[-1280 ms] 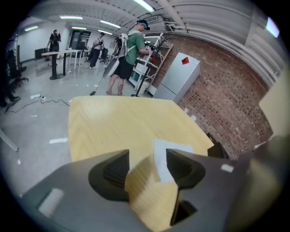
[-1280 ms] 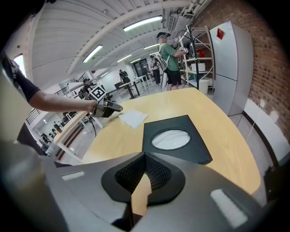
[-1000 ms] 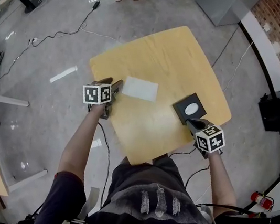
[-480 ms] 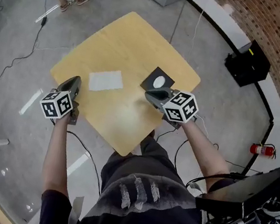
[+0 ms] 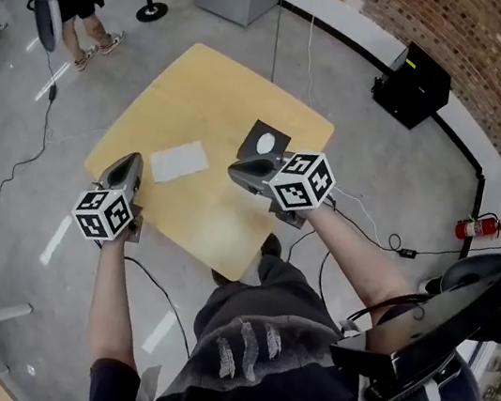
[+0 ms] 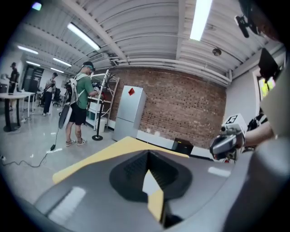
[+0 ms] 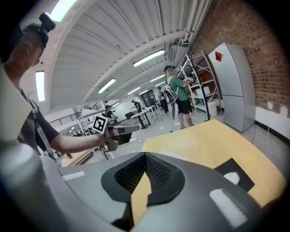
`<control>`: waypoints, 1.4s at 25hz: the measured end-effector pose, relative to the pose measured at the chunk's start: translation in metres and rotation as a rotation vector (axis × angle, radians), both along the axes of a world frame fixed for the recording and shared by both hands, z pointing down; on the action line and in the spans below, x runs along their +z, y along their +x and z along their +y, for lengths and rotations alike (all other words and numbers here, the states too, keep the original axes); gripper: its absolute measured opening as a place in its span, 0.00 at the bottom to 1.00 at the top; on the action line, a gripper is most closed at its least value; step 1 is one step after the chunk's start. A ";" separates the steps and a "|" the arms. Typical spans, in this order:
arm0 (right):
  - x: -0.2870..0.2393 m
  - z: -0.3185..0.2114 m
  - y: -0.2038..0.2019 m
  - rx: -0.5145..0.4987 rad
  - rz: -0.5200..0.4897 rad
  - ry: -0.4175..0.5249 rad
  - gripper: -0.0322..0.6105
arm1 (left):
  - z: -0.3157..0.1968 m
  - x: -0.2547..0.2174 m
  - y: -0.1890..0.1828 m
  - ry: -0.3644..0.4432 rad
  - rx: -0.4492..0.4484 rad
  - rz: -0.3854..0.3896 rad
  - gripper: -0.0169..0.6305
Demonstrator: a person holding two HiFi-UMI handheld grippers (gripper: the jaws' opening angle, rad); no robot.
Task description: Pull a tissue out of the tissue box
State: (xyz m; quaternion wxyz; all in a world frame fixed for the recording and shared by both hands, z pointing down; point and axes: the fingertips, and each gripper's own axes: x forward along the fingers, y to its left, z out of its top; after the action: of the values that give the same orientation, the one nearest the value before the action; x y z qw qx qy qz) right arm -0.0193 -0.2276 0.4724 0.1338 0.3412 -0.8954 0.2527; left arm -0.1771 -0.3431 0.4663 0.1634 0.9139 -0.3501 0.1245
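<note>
**Head view:** The table (image 5: 202, 92) fills the upper middle of the frame. Only this view shows the tissue (image 5: 179, 161) and the box (image 5: 265, 140) together. The tissue lies flat on the table, left of centre. The box, black with a white oval on top, sits apart from it nearer the centre. The left gripper (image 5: 129, 162) is at the table's lower-left edge, just beside the tissue. The right gripper (image 5: 235, 171) overlaps the box's lower edge in the frame. From above I cannot tell whether either gripper touches anything.

**Left gripper view:** The jaws are closed tip to tip with nothing pinched between them. A white patch and some yellow tabletop show through the slit below the tips. This view alone shows the right gripper (image 6: 225, 144) side-on, at the right edge of the frame. The table (image 6: 104, 156) runs across the middle. A person in green (image 6: 80, 106) stands at the left, with a grey cabinet (image 6: 129, 113) against a brick wall (image 6: 181, 108) behind.

**Right gripper view:** These jaws are also closed and empty, with yellow table in the slit. The box (image 7: 233, 174) sits on the table at lower right, and no other gripper view has it. The left gripper (image 7: 118, 130) is at middle left
</note>
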 end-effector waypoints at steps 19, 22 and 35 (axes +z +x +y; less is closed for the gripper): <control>-0.099 0.053 -0.032 -0.238 -0.598 0.070 0.05 | 0.108 -0.086 0.037 0.229 -0.010 -0.002 0.03; -0.099 0.073 -0.027 -0.261 -0.593 0.081 0.05 | 0.132 -0.101 0.050 0.236 -0.020 0.012 0.03; -0.089 0.142 0.037 -0.206 -0.597 0.114 0.05 | 0.206 -0.111 0.136 0.190 0.059 0.070 0.03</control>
State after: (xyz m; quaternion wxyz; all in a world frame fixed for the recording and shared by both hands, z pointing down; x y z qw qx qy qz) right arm 0.0177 -0.0860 0.3836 -0.1294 0.1666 -0.9377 0.2761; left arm -0.0409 -0.1372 0.3551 0.0842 0.9390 -0.3274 0.0635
